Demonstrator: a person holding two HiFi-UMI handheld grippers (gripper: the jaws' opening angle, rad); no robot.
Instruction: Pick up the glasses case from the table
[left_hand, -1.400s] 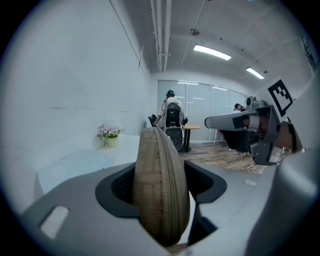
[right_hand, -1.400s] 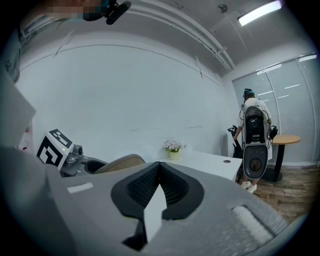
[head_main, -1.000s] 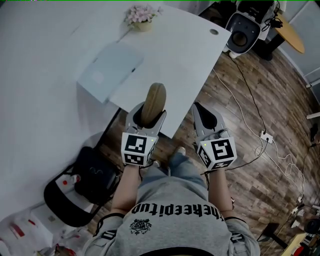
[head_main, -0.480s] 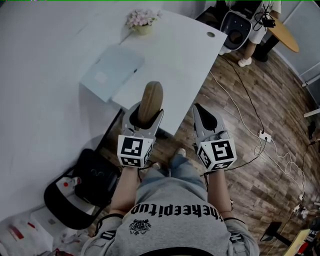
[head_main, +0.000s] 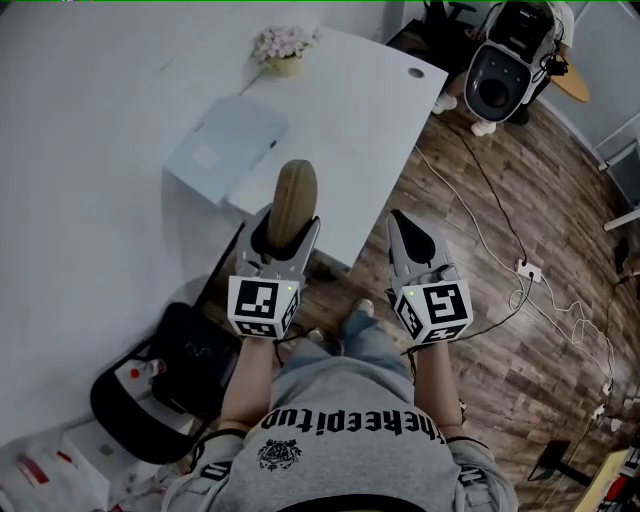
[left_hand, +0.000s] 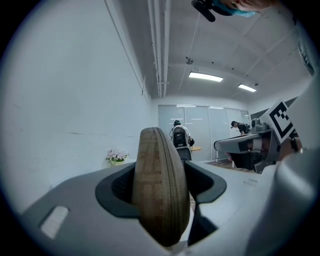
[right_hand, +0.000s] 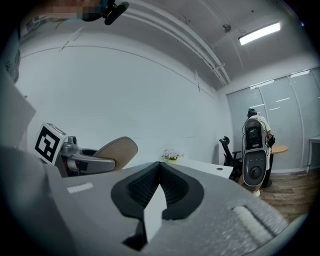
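Tan, woven-textured, zippered glasses case stands on edge.

Pretty plain office. A white table fills the upper left of the head view, with a little pot of pink flowers near its far edge and a pale closed laptop closer in. There's dark wood plank floor on the right, with white cables running to a power strip. Strip lights on the ceiling, glass partitions at the back.

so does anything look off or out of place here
Nothing stands out. The glasses case sits on edge, squarely clamped in the left gripper, and the flower pot stands upright on the table.
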